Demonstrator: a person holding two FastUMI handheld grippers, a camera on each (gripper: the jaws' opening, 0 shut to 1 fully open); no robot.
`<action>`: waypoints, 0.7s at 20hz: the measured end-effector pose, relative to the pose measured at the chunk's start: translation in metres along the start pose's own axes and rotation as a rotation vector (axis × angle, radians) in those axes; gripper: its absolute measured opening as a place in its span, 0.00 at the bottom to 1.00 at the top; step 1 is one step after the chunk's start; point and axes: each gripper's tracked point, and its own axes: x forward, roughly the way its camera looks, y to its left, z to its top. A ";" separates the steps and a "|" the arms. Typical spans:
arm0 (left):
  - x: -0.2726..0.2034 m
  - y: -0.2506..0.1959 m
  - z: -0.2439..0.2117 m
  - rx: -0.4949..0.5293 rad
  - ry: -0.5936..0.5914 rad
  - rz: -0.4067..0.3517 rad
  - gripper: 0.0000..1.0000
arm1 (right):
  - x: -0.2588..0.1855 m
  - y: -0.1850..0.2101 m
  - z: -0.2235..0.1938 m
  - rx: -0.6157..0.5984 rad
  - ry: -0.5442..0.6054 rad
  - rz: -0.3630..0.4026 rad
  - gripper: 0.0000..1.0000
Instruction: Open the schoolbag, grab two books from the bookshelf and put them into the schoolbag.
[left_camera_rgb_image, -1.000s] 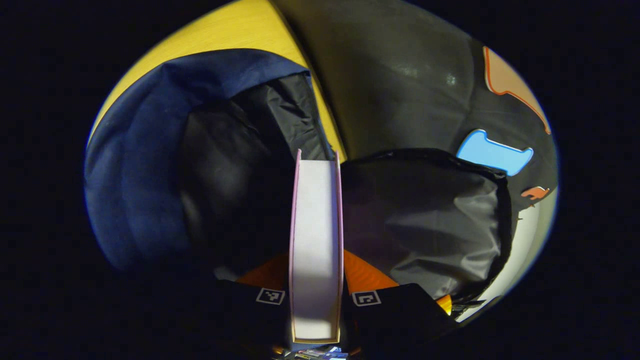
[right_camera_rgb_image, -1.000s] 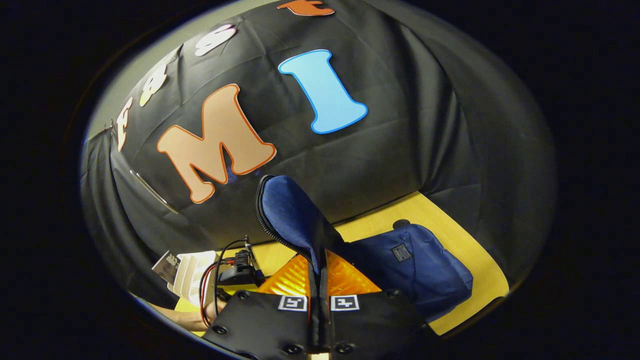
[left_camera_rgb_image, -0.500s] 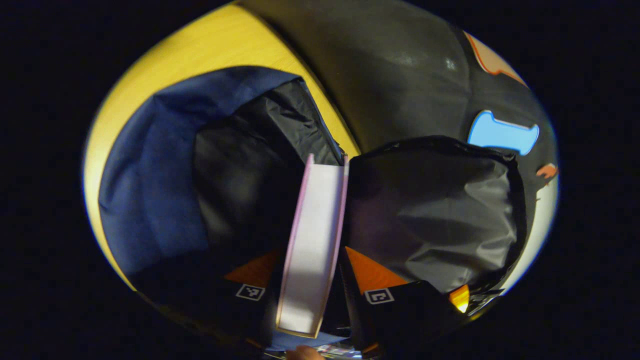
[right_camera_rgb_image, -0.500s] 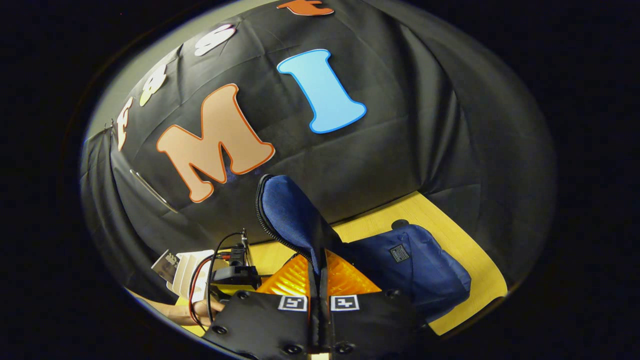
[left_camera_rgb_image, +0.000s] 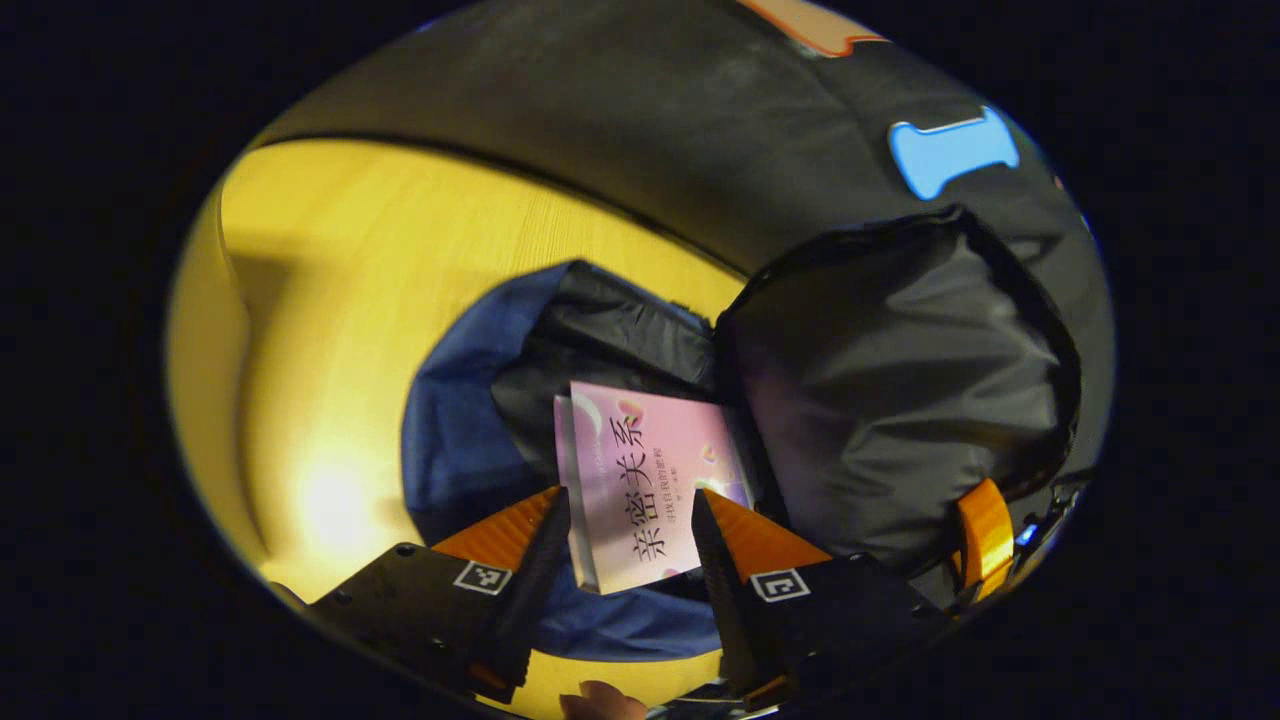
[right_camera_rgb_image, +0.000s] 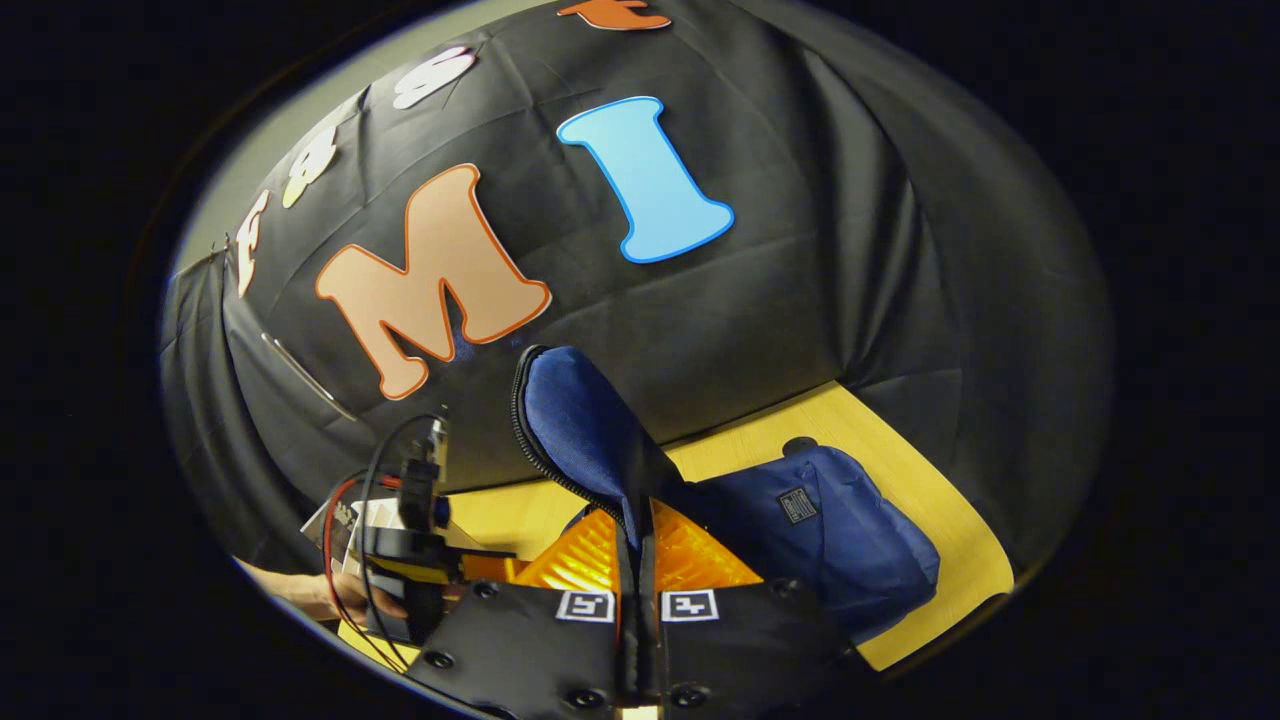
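Note:
The blue schoolbag (left_camera_rgb_image: 450, 450) lies open on the yellow table (left_camera_rgb_image: 330, 330), its black lining showing. A pink book (left_camera_rgb_image: 640, 480) lies flat, cover up, in the bag's mouth. My left gripper (left_camera_rgb_image: 630, 500) hangs open just above the book's near end, with its fingers spread apart. The bag's flap (left_camera_rgb_image: 900, 400) stands raised to the right. In the right gripper view my right gripper (right_camera_rgb_image: 637, 535) is shut on the edge of that flap (right_camera_rgb_image: 580, 420) and holds it upright above the bag's body (right_camera_rgb_image: 850, 550).
The left gripper with its cables (right_camera_rgb_image: 410, 540) and the hand holding it show at the lower left of the right gripper view. A white bookshelf (right_camera_rgb_image: 345, 517) peeks out behind them. The booth's black cloth wall (right_camera_rgb_image: 800, 250) rises close behind the table (right_camera_rgb_image: 930, 490).
My left gripper opened and let go of the pink book, then drew back. The book went from standing edge-on between the fingers to lying flat in the bag. The right gripper held still.

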 end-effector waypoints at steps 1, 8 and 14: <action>-0.014 -0.001 0.008 0.044 -0.023 0.005 0.71 | 0.000 0.000 0.000 0.002 -0.002 -0.002 0.03; -0.112 -0.011 0.031 0.374 -0.159 0.036 0.77 | 0.000 0.005 -0.001 -0.023 0.003 -0.011 0.02; -0.208 0.011 0.060 0.480 -0.298 0.118 0.86 | -0.002 0.008 0.000 -0.041 0.005 -0.015 0.02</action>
